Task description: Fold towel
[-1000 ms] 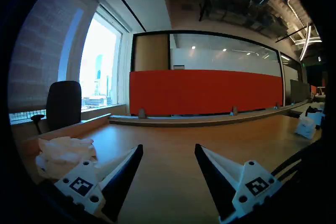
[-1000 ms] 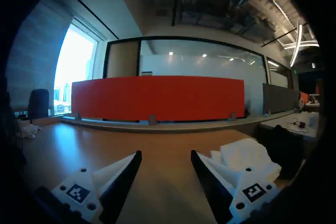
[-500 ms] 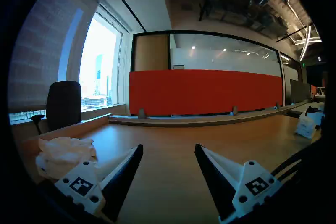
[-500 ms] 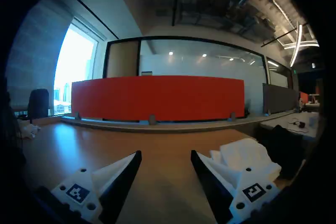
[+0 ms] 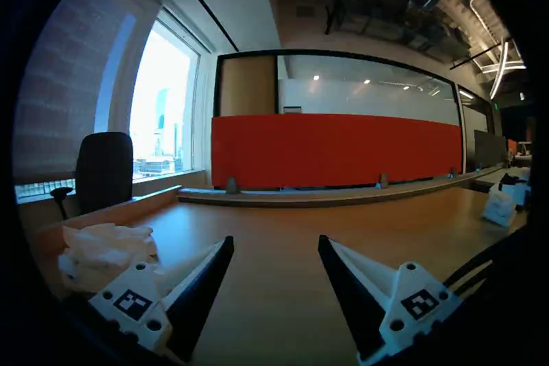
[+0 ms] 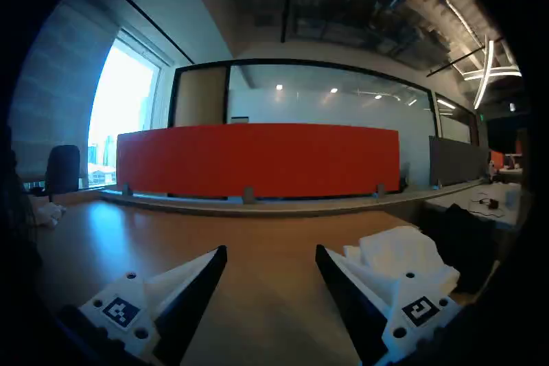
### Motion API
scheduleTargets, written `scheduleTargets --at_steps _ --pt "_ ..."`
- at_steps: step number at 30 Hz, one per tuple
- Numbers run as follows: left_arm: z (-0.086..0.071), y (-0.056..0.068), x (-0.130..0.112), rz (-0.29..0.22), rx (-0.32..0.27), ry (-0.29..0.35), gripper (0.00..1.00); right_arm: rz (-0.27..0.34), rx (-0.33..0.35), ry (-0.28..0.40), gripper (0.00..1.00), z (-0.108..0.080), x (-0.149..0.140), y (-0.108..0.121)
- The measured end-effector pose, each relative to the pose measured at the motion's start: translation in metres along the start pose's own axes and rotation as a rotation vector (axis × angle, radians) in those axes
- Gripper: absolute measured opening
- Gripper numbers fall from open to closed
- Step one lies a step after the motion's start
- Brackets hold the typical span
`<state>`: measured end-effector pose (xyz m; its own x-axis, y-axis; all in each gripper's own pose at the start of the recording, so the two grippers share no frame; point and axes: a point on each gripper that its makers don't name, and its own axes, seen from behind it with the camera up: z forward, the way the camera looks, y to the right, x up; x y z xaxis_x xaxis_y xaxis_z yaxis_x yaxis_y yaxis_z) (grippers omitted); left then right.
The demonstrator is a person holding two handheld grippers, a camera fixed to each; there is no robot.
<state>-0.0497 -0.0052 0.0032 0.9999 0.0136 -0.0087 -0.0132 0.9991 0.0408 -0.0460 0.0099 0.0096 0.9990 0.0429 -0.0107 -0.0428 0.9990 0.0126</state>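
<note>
Left tongs [image 5: 274, 239] and right tongs [image 6: 270, 249] both gape wide and empty over the worktop [image 5: 288, 218]; crumpled towel [image 5: 103, 248] lies just outboard of the left tongs, nearer that hand, a white cloth heap [image 6: 401, 250] just outboard of the right.

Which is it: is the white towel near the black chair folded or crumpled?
Crumpled: the towel lies in a rumpled, uneven heap on the desk, with no flat layers or straight edges showing.

No readable text; square coded markers [image 5: 132, 303] on the gripper fingers [image 5: 199, 283], seemingly wordless.
</note>
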Motion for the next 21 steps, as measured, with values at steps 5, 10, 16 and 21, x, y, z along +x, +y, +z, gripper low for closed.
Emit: scheduleTargets --at_steps 5,10,16,21 --pt "0.0000 0.0002 0.0000 0.000 0.000 0.000 0.91 0.000 0.000 0.000 1.00 0.0005 -0.0006 0.0001" --pt "0.0001 0.0001 0.0000 0.000 0.000 0.000 0.91 0.000 0.000 0.001 1.00 0.0004 -0.0017 0.0003" --pt "0.0002 -0.0002 -0.0001 0.000 0.000 0.000 0.91 0.000 0.000 0.001 1.00 0.0003 -0.0019 0.0004" --pt "0.0002 -0.0003 0.0001 0.000 0.000 0.000 0.91 0.000 0.000 0.001 1.00 0.0000 -0.0013 -0.0001"
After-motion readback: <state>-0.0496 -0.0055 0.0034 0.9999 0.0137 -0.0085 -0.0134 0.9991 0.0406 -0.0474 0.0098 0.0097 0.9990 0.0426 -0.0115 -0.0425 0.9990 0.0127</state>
